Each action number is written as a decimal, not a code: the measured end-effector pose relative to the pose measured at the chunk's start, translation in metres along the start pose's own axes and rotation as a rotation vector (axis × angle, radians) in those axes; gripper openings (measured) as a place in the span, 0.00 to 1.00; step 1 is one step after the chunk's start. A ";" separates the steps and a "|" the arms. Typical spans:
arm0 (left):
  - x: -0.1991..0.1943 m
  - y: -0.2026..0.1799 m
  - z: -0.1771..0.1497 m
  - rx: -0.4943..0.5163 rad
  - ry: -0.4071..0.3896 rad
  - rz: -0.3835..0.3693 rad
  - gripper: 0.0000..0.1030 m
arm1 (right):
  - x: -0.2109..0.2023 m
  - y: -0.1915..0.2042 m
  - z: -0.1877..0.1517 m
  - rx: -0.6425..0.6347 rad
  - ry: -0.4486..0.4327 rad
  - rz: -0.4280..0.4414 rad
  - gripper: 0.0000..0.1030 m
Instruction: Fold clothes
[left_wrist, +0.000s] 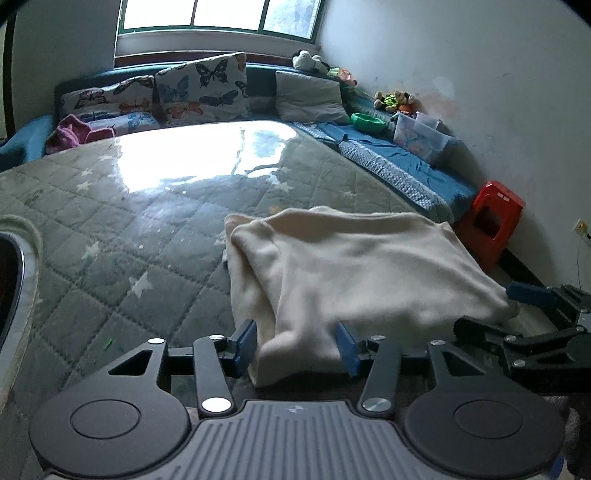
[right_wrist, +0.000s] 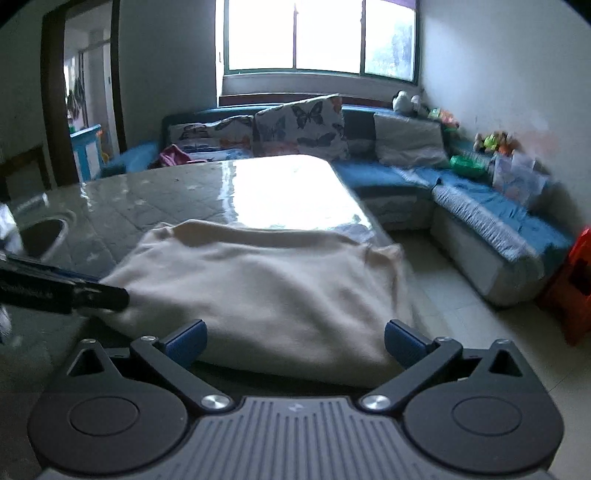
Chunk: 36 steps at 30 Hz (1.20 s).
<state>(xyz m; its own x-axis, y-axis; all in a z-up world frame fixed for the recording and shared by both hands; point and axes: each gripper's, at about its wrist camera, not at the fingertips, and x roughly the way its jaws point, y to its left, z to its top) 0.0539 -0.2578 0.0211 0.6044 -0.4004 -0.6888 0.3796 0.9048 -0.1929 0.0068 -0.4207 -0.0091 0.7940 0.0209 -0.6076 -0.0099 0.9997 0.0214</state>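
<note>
- The left tool (left_wrist: 295, 347) sits at the near left corner of the cream garment (left_wrist: 354, 266), its blue pads parted with a hanging fold of cloth between them. The pads stand just off the fabric on both sides, so this reads as a release, not a pinch.
- The cream garment lies as a folded, roughly square bundle on the near right part of the desk (left_wrist: 129, 236), whose quilted, star-patterned cover sits under a glossy sheet. Its right edge lies close to the desk's edge.
- To finish this step well, both tools should probably back off low and straight, so that no pad catches the cloth and drags the top layer open. The left corner needs most care, since the fabric there droops between the pads.
- The right tool (right_wrist: 295, 341) stands spread wide at the garment's near edge, holding nothing; the cloth lies ahead of and between its pads.
- Hard to read: window glare washes out the far half of the desk, and motion blur softens the sofa (right_wrist: 498, 221) and red stool (left_wrist: 491, 225). How many layers the bundle has, and whether sleeves are tucked inside, stays hidden. The garment's underside and its near hem behind the tool bodies cannot be seen.
</note>
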 end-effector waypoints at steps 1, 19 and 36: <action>-0.002 0.000 -0.001 -0.003 0.002 0.001 0.54 | -0.001 0.002 -0.002 0.000 0.004 0.004 1.00; -0.033 -0.014 -0.023 0.011 -0.001 0.005 0.81 | -0.031 0.018 -0.045 0.005 0.054 -0.008 1.00; -0.049 -0.028 -0.044 0.048 0.002 0.000 0.96 | -0.039 0.022 -0.065 0.039 0.042 -0.048 1.00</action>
<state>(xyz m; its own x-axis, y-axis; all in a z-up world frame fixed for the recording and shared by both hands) -0.0175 -0.2568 0.0293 0.6030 -0.3997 -0.6904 0.4123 0.8970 -0.1592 -0.0641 -0.3983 -0.0368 0.7666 -0.0257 -0.6416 0.0520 0.9984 0.0221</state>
